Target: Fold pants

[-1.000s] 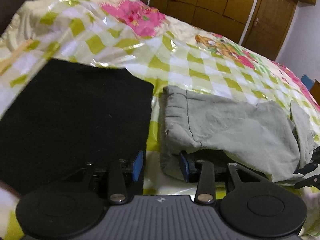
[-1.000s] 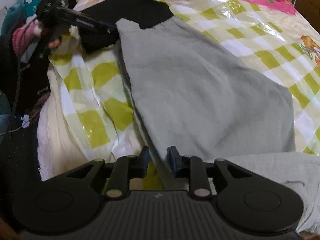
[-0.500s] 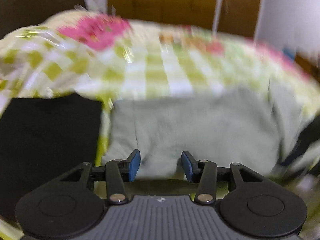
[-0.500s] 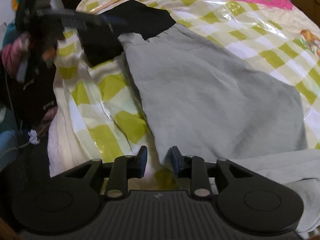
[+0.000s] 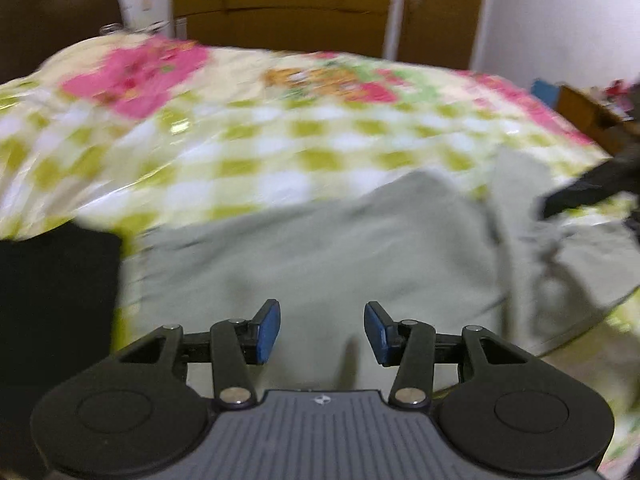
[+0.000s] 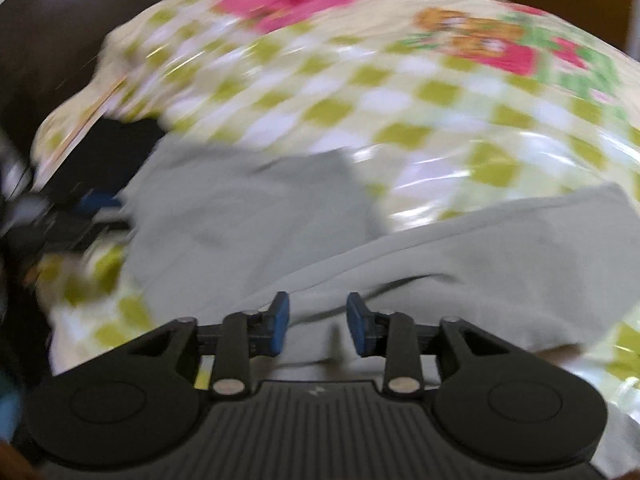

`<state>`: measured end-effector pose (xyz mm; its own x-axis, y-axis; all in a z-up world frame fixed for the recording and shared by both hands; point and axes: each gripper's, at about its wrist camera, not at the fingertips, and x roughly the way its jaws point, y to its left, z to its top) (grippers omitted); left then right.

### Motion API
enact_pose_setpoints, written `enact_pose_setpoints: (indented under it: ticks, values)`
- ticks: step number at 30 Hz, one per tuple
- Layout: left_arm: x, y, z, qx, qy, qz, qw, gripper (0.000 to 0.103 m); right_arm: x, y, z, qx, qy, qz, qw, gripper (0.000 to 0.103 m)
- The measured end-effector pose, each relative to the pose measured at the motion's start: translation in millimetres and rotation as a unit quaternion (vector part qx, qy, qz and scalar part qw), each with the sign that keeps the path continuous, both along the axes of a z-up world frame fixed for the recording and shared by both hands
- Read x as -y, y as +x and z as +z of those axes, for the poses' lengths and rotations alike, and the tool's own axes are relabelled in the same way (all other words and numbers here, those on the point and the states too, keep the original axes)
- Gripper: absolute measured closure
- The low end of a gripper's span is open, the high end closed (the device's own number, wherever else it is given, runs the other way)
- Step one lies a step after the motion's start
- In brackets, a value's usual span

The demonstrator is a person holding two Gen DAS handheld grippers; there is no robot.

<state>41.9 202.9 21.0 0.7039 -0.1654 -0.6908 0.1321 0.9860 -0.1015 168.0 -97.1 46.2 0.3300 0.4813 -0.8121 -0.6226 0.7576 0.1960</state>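
The grey pants (image 5: 320,256) lie folded on the checked bedspread (image 5: 248,160), blurred by motion. My left gripper (image 5: 322,332) hovers over their near edge, open, blue pads apart, nothing pinched. In the right wrist view the pants (image 6: 248,216) spread to the left and a grey leg (image 6: 500,264) crosses in front. My right gripper (image 6: 318,324) is above that leg. Its jaws are opening and the cloth lies under the gap, not gripped. The other gripper (image 5: 580,196) shows dark at the right edge of the left wrist view.
A black cloth (image 5: 52,300) lies beside the pants on the left, also seen as the black cloth (image 6: 108,148). Wooden wardrobe doors (image 5: 304,4) stand behind the bed. A brown box (image 5: 588,116) sits at the far right. The bed edge drops off at the left.
The left wrist view swung from the black cloth to over the grey pants. The right gripper rolled, rose and widened its jaws; the grey leg now crosses in front of it.
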Motion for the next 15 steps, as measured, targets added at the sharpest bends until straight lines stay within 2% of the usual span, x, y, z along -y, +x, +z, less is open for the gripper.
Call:
enact_pose_setpoints:
  ticks: [3, 6, 9, 12, 15]
  values:
    - [39.3, 19.8, -5.7, -0.005, -0.037, -0.060, 0.9975, 0.045, 14.5, 40.8, -11.2, -0.024, 0.017, -0.073, 0.997, 0.062]
    - [78.6, 36.0, -14.5, -0.008, -0.028, -0.111, 0.9934, 0.045, 32.2, 82.3, -27.7, -0.055, 0.037, -0.158, 0.985, 0.062]
    - [102.5, 43.4, -20.3, -0.013, -0.034, -0.144, 0.9889, 0.045, 48.0, 114.2, -36.8, -0.058, 0.049, -0.230, 0.970, 0.062]
    - [109.2, 47.3, -24.0, -0.022, -0.041, -0.162, 0.9857, 0.044, 56.4, 134.9, -43.1, -0.066, 0.069, -0.271, 0.958, 0.056]
    - [112.5, 45.0, -27.8, -0.030, -0.043, -0.162, 0.9854, 0.044, 49.6, 150.4, -54.9, -0.074, 0.057, -0.285, 0.954, 0.052]
